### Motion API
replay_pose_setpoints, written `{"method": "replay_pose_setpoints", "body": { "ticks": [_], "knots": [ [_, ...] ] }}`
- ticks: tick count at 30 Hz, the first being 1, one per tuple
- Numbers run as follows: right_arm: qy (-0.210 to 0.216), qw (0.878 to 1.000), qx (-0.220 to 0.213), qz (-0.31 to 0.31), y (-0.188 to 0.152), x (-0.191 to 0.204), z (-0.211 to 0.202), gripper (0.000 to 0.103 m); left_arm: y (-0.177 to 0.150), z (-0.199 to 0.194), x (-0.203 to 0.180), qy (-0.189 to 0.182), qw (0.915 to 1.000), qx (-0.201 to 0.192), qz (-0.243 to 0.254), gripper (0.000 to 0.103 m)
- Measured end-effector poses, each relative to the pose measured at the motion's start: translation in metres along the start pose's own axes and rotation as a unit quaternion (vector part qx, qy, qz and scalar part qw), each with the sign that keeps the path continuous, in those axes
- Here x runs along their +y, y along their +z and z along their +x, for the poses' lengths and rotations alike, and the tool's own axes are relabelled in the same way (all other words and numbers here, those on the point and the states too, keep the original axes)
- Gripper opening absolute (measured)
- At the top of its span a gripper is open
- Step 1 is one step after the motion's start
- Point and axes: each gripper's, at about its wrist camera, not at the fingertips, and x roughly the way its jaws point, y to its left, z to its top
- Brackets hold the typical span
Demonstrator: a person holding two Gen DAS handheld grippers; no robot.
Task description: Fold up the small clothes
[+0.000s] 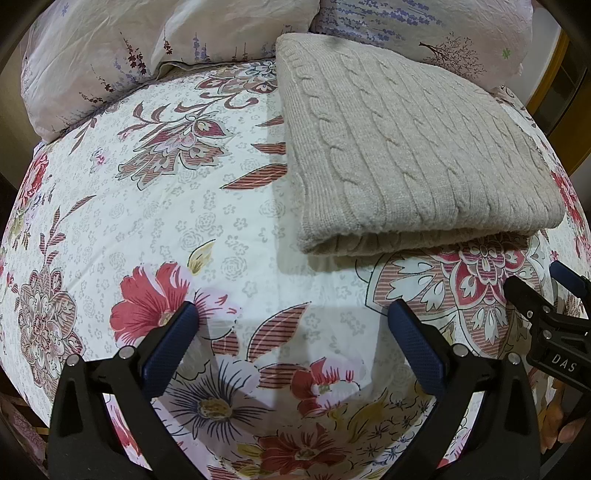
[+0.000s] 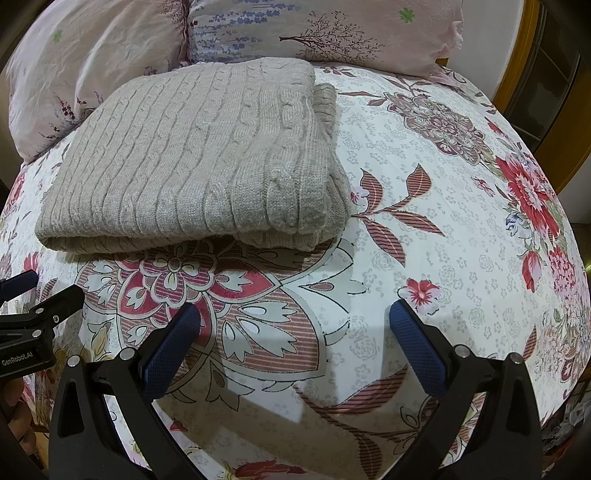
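Note:
A beige cable-knit sweater [image 1: 413, 147] lies folded into a flat rectangle on the floral bedsheet [image 1: 184, 206]. In the right wrist view the sweater [image 2: 199, 162] sits ahead and to the left. My left gripper [image 1: 293, 317] is open and empty, hovering over the sheet short of the sweater's near fold. My right gripper [image 2: 295, 314] is open and empty, also short of the sweater. Each gripper shows at the edge of the other's view: the right one [image 1: 546, 295] and the left one [image 2: 29, 295].
Pale floral pillows [image 1: 110, 55] lie at the head of the bed behind the sweater, also in the right wrist view [image 2: 332, 33]. A wooden frame [image 2: 535, 74] stands past the bed's right edge.

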Motion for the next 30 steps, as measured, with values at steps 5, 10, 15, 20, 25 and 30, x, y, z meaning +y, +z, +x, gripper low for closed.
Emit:
{"method": "replay_pose_setpoints", "body": {
  "ticks": [5, 10, 15, 20, 25, 30],
  "knots": [
    [0.0, 1.0, 0.0, 0.0, -0.0001, -0.0003, -0.0001, 0.102, 0.0012, 0.0008, 0.0009, 0.0, 1.0, 0.004, -0.003, 0.101],
    [0.0, 1.0, 0.0, 0.0, 0.0001, -0.0001, -0.0001, 0.102, 0.0036, 0.0026, 0.0031, 0.001, 1.0, 0.008, -0.004, 0.101],
    [0.0, 1.0, 0.0, 0.0, -0.0001, -0.0002, -0.0002, 0.102, 0.0031, 0.0022, 0.0022, 0.001, 1.0, 0.008, -0.003, 0.101],
    [0.0, 1.0, 0.0, 0.0, 0.0, 0.0001, -0.0001, 0.102, 0.0035, 0.0028, 0.0027, 0.001, 1.0, 0.004, -0.005, 0.101],
    [0.0, 1.0, 0.0, 0.001, 0.0001, 0.0002, -0.0001, 0.102, 0.0017, 0.0015, 0.0015, 0.002, 1.0, 0.0, -0.006, 0.101],
    [0.0, 1.0, 0.0, 0.001, 0.0, 0.0001, 0.0, 0.102, 0.0014, 0.0011, 0.0015, 0.003, 1.0, 0.0, -0.005, 0.101]
  ]
}}
